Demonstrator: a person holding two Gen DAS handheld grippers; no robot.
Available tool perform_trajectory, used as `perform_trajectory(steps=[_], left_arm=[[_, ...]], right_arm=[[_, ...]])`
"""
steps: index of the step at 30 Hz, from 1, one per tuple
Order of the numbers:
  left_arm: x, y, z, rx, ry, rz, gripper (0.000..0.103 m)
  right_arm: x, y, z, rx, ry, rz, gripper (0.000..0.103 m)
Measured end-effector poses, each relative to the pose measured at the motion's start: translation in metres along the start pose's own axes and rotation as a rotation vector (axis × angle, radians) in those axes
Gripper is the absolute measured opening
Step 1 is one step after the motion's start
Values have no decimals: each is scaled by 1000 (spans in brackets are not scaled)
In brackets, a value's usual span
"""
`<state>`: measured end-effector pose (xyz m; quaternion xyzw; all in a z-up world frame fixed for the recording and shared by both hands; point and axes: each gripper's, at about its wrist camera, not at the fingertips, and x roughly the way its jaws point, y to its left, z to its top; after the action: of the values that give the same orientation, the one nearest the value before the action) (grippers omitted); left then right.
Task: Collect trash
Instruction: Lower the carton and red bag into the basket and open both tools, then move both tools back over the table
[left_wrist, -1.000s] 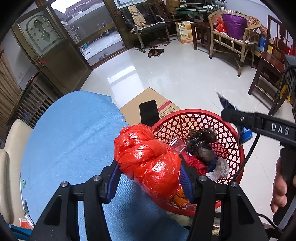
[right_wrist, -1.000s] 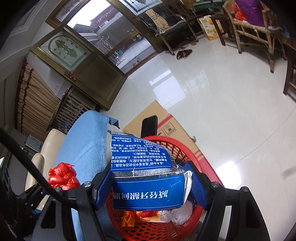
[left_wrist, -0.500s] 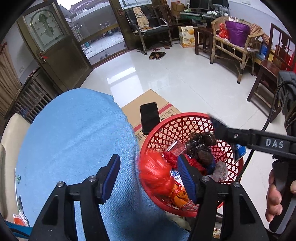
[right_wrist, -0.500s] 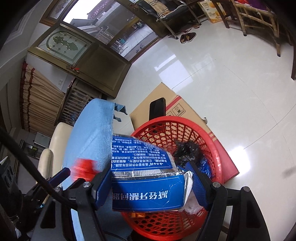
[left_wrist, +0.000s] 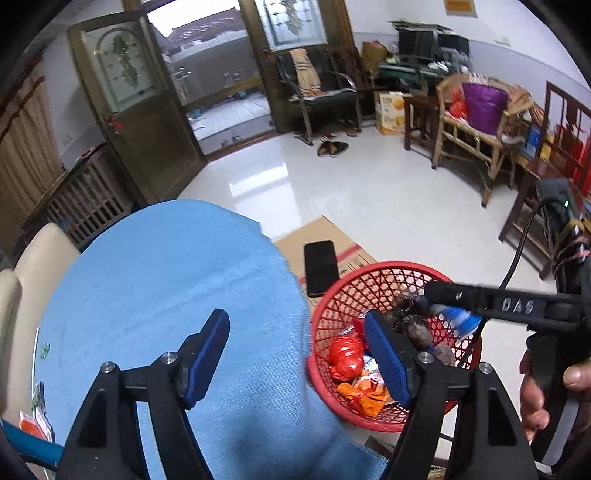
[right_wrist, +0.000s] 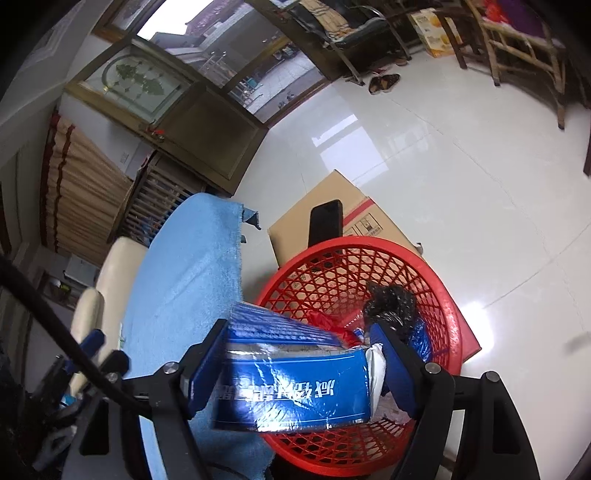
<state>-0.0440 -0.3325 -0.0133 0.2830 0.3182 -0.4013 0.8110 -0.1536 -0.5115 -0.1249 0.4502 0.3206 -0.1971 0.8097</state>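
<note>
On your far left, in the left wrist view, the pale chair stands against the round table with the blue cloth; the cloth looks bare where your gripper points. Your left gripper hangs above the table edge with its jaws spread wide and nothing between them. They have just been opening, and the red plastic bag now lies inside the red basket, among orange wrappers and a dark bag. I think the basket stands just beside the table for this reason: you can drop trash over the edge without a long reach.

Behind the basket a phone lies on a cardboard box, apart from the trash; it does not look like something to collect.

Further right, your right gripper hangs over the near rim of the basket. The blue carton sits between its jaws, and the jaws have just been opening. The left pad seems to touch the carton, but a narrow gap shows at the right pad, so I judge the grip is released and the carton is free to fall. You hold it over the basket's opening so that it lands inside and not on the cloth. At the right edge of the left view, your right hand grips the handle.
</note>
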Motion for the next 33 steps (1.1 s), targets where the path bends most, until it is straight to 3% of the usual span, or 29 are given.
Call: perform_trajectory(steps=[7,13,17,20,26,33], left_arm=[[-29,36,-17,-78,-27,59,76],[-78,95,-48,-230,-63,164,76],[-114,138,-78,-349,-90,300,76],[-134,163,-101,-416,-95,354,77],[-160,193,-140,-511,-97,427,77],[-168,206,-163,-555,-102,451,77]], right_arm=[[1,37,-9,-105,-11,-59,83],[-18,133,-25,-383,-105,-38,83],[-4,197,-57,-520,-60,9,83],[3,240,-89,-642,-42,31,83],[-5,297,-141,-812,-72,82,83],[-17,327,-165,-874,-100,92,83]])
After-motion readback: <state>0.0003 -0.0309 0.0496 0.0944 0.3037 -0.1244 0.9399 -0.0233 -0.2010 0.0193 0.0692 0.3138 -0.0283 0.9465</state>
